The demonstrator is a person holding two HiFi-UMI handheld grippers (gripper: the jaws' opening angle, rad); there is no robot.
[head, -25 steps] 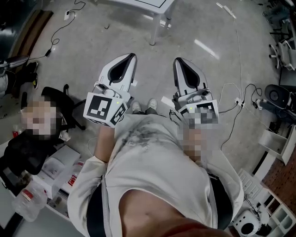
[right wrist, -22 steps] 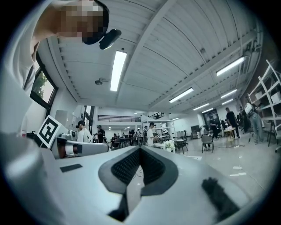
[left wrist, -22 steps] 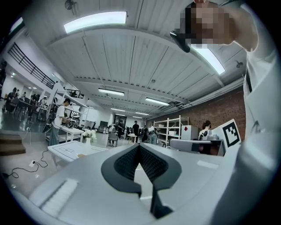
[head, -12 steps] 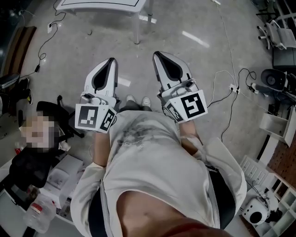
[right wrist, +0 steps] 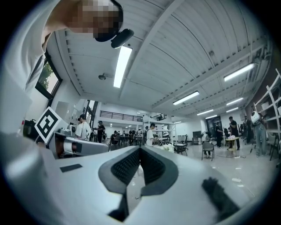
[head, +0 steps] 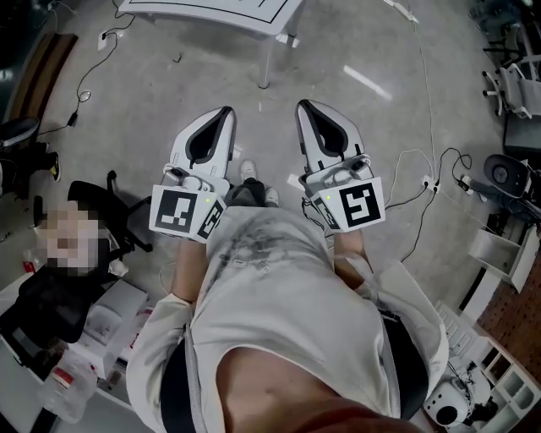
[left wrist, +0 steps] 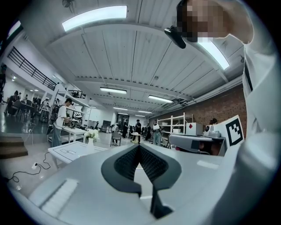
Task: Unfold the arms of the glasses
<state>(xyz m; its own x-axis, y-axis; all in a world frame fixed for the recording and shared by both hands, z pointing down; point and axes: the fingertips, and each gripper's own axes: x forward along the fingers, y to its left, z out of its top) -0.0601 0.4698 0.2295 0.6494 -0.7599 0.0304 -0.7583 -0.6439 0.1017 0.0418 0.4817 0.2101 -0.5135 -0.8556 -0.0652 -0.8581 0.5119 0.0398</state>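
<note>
Above the floor (head: 169,93), left claw (head: 226,111) and right claw (head: 303,106), both clenched tight, nothing between.

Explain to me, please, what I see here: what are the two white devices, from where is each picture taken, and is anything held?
There is no robot. A person stands and holds one white two-jaw tool in each hand. The head view comes from a camera on the person's head, looking steeply down. There the left tool and the right tool point forward above the floor, toward a white table. The other two pictures each come from a camera that rides on one tool and looks along its jaws. In both, the jaws are closed together with nothing between them, so nothing is held. No glasses show in any picture.
</note>
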